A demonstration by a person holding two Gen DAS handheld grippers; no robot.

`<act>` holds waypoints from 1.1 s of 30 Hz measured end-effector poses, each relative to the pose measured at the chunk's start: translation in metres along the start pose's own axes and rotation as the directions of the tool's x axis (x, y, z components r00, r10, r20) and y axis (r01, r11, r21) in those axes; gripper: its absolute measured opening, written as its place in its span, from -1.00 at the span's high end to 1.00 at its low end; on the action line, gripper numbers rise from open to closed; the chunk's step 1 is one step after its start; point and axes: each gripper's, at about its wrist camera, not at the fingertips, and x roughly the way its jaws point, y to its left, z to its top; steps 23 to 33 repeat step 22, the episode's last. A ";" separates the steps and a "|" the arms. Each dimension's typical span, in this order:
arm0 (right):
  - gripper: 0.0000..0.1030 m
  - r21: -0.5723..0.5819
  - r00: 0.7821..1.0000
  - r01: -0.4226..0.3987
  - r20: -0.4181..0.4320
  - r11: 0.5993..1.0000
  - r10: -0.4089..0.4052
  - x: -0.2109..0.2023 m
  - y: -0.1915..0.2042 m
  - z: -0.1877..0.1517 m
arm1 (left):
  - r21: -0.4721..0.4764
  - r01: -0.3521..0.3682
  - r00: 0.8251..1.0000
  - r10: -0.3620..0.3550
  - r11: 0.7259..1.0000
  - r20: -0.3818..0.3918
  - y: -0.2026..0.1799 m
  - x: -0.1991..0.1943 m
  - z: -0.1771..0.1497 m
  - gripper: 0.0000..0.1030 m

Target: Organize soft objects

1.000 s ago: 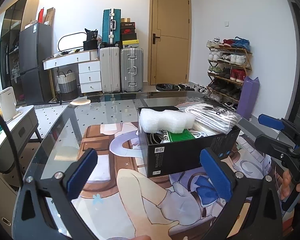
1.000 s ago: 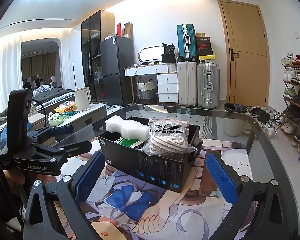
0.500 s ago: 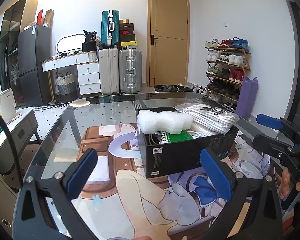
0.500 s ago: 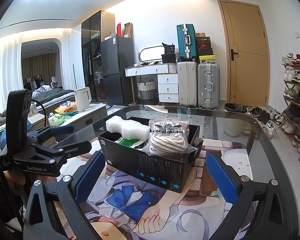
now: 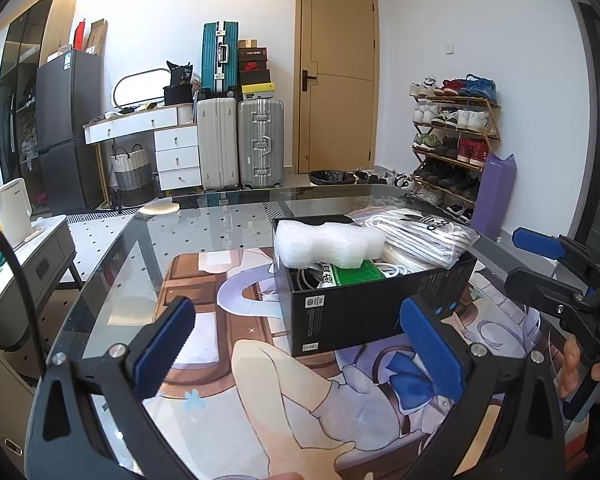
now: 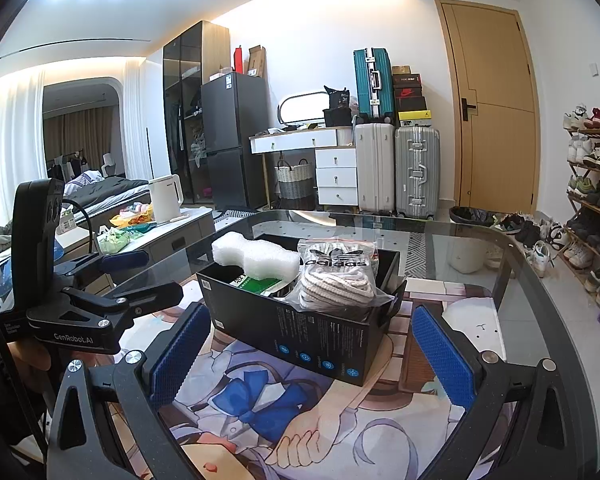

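On the glass worktop [image 5: 148,248], over an anime-print mat [image 5: 268,380], the left tool [image 5: 300,352] hovers released, holding nothing. Ahead of it stands an open black box [image 5: 364,312] with a white foam block [image 5: 324,244] on its left side and a bagged pack of Adidas socks [image 6: 336,276] on its right. The right tool [image 6: 308,356] also hovers released and empty, near the box.

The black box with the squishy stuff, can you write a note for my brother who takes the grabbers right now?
Left gripper: open, empty, short of the black box.
Right gripper: open, empty, also facing it.
In the box: white foam block, bagged socks, a green packet.
Done: nothing picked up.
Left: take the soft things out and sort them.
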 end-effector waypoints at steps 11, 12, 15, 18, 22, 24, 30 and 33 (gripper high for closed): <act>-0.99 0.002 1.000 0.000 0.000 1.000 0.000 0.000 0.000 0.000 | 0.000 -0.001 1.000 0.001 1.000 0.001 0.000 0.000 0.000 -1.00; -0.99 0.002 1.000 0.000 0.000 1.000 0.000 0.000 0.000 0.000 | 0.001 0.000 1.000 0.000 1.000 0.000 0.000 0.000 0.000 -1.00; -0.99 0.001 1.000 0.000 0.000 1.000 0.000 0.000 0.000 0.000 | 0.001 0.000 1.000 0.000 1.000 0.001 0.000 0.000 -0.001 -1.00; -0.99 0.000 1.000 0.000 0.000 1.000 0.000 0.000 0.000 0.000 | 0.002 0.002 1.000 -0.002 1.000 0.003 -0.001 -0.001 0.000 -1.00; -0.99 0.001 1.000 0.000 0.000 1.000 0.000 0.000 0.000 -0.001 | 0.002 -0.001 1.000 0.001 1.000 0.006 -0.002 -0.002 0.001 -1.00; -0.99 0.001 1.000 0.000 0.000 1.000 0.000 0.000 0.000 -0.001 | 0.002 -0.001 1.000 0.001 1.000 0.006 -0.002 -0.002 0.001 -1.00; -0.99 0.001 1.000 0.000 0.000 1.000 0.000 0.000 0.000 -0.001 | 0.002 -0.001 1.000 0.001 1.000 0.006 -0.002 -0.002 0.001 -1.00; -0.99 0.001 1.000 0.000 0.000 1.000 0.000 0.000 0.000 -0.001 | 0.002 -0.001 1.000 0.001 1.000 0.006 -0.002 -0.002 0.001 -1.00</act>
